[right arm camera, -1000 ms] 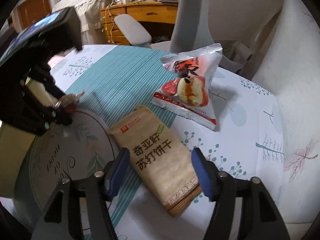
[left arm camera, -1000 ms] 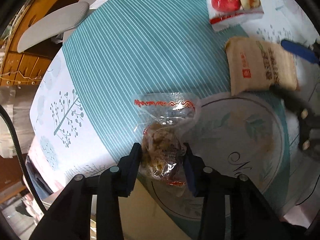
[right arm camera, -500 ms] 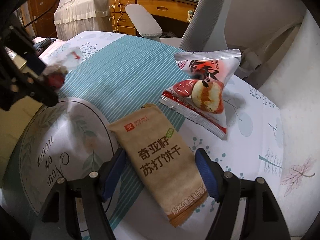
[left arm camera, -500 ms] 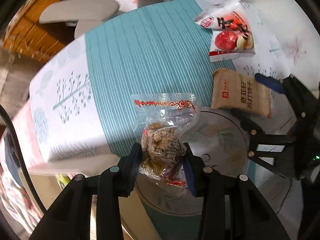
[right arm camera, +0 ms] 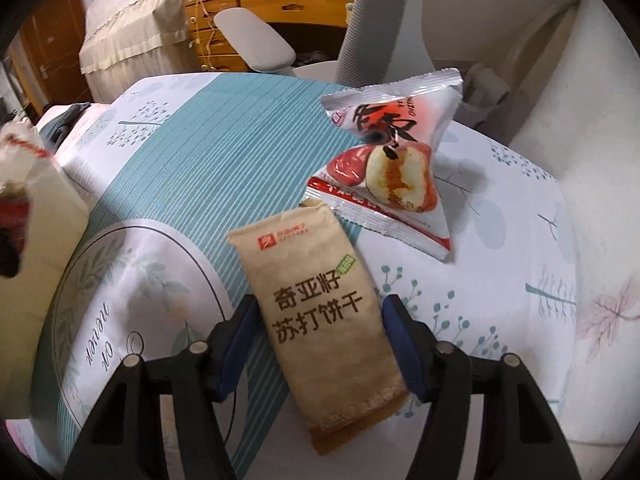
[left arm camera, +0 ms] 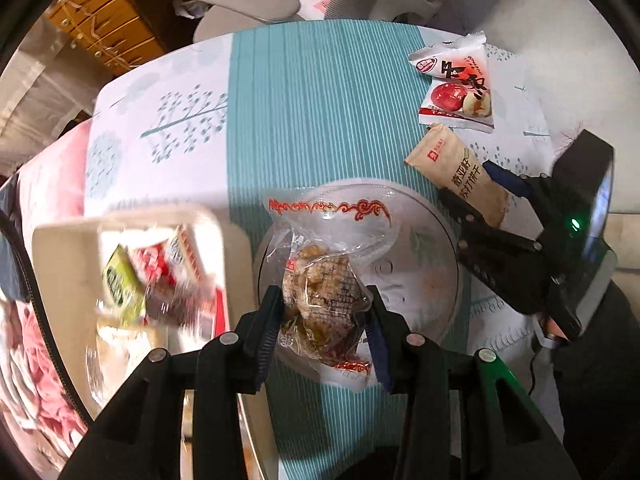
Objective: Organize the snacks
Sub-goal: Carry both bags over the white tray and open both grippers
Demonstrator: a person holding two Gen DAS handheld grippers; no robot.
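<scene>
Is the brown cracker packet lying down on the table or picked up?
Lying down. The brown cracker packet rests flat on the tablecloth, between the closing right tool.

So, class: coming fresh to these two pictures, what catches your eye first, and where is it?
The clear snack pouch pinched in the left tool, lifted above the tablecloth's round motif. Next, the tan cracker pack lying between the closing right tool fingers, with the red-and-white pastry bag just beyond it.
</scene>
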